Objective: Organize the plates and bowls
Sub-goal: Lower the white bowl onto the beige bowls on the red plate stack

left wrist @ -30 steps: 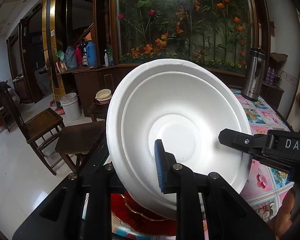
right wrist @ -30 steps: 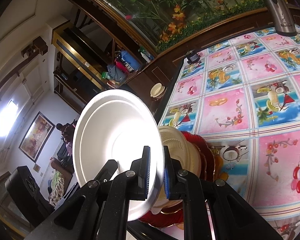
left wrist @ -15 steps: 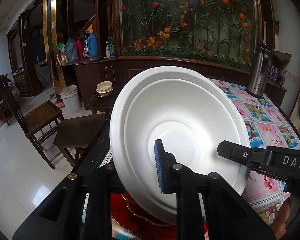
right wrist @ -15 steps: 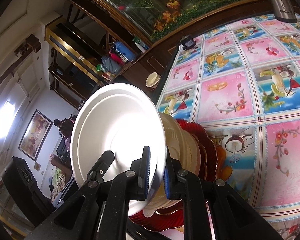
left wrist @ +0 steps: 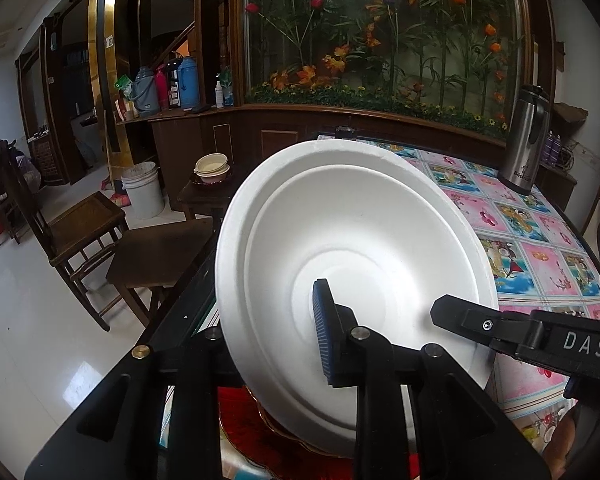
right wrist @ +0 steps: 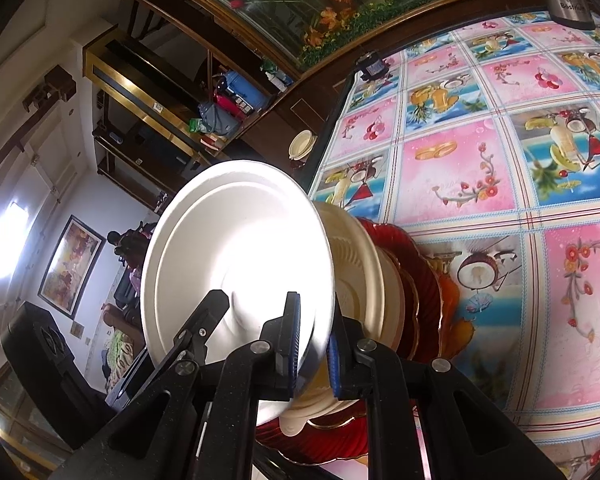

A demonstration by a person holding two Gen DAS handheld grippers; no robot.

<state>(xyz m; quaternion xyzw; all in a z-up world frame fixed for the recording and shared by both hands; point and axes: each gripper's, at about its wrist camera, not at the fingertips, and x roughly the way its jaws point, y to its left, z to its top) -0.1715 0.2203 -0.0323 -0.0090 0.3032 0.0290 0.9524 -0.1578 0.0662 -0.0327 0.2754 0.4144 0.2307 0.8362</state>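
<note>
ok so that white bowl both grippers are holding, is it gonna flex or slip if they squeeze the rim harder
The white bowl looks like thin moulded foam or pulp, so it is probably very light and its rim may dent. The right gripper pinches only the thin edge, so it could pivot. The left gripper has its jaws opening, the rim still between them, so hold there looks weaker.
</note>
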